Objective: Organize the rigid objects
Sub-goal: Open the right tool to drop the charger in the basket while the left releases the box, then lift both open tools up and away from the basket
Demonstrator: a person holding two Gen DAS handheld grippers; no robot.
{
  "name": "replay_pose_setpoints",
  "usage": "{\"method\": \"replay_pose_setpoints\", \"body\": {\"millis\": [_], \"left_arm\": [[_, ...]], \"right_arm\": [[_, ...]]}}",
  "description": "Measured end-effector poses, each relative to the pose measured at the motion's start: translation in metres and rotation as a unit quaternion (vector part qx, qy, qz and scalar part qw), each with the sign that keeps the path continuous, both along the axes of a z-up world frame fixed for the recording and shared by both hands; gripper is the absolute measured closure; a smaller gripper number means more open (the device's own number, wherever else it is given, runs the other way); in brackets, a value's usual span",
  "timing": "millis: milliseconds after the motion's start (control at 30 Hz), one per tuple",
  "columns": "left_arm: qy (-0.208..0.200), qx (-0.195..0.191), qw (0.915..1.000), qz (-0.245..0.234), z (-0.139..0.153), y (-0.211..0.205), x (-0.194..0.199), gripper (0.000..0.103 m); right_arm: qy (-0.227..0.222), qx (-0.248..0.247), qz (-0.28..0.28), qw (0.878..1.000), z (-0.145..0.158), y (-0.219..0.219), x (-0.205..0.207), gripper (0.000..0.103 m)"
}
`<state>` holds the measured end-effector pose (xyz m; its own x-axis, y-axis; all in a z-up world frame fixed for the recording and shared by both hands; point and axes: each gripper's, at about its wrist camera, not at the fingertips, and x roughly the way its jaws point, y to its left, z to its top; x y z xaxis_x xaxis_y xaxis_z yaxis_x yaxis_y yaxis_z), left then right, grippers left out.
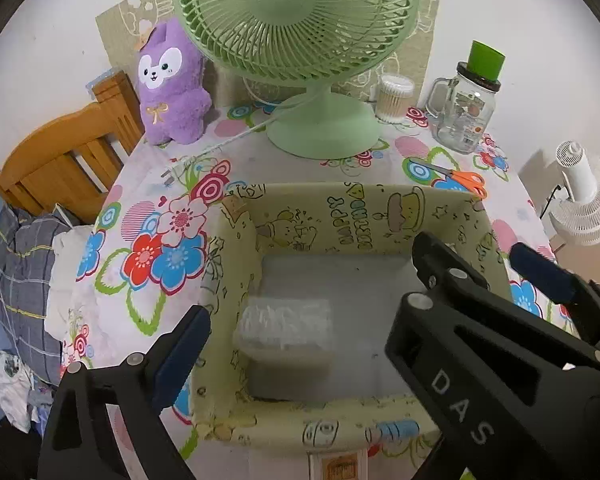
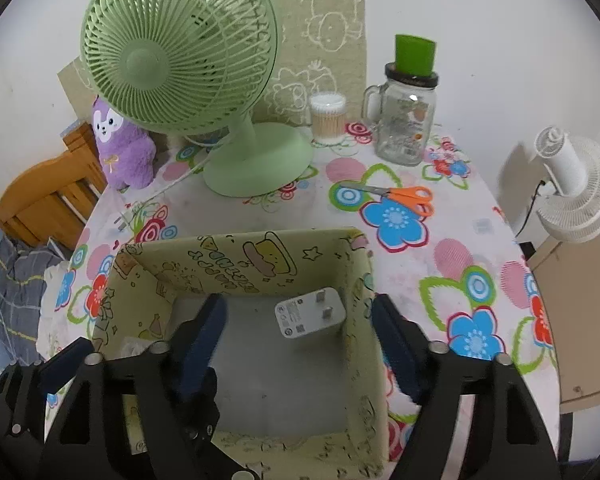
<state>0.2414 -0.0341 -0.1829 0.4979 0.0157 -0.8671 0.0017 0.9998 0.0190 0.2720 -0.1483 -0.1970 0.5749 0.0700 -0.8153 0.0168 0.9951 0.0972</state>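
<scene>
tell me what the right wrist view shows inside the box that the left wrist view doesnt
Only the right wrist view shows the white plug adapter, prongs up, near the box's far right corner, between the open right gripper's fingers. Only the left wrist view clearly shows the clear plastic container against the box's left wall; the right view catches just a sliver. Both show the green fan, orange scissors, glass jar and open left gripper.
</scene>
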Motion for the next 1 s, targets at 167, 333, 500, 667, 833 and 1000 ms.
{"method": "replay_pose_setpoints", "body": {"millis": [167,333,500,667,833,1000], "left_arm": [[-0.007,0.003,1.0,-0.006,0.008,-0.003,-0.013,0.005],[-0.016,0.009,0.9997,-0.013,0.017,-0.007,-0.026,0.002],[-0.023,0.008,0.9995,-0.019,0.026,-0.009,-0.038,0.0],[-0.03,0.006,0.9994,-0.017,0.036,-0.007,-0.05,0.0],[-0.035,0.007,0.9993,-0.014,0.044,-0.005,-0.062,0.0],[-0.038,0.003,0.9991,-0.017,0.051,-0.006,-0.071,0.0]], "right_arm": [[0.0,0.003,-0.004,1.0,0.007,-0.004,-0.014,0.016],[0.002,0.009,-0.008,1.0,0.016,-0.007,-0.029,0.016],[-0.009,0.002,-0.008,1.0,0.027,-0.009,-0.043,0.01],[-0.028,0.0,-0.011,1.0,0.04,-0.013,-0.057,0.004],[-0.03,0.007,-0.017,0.999,0.049,-0.017,-0.068,0.004],[-0.033,0.006,-0.027,0.999,0.058,-0.024,-0.081,0.004]]}}
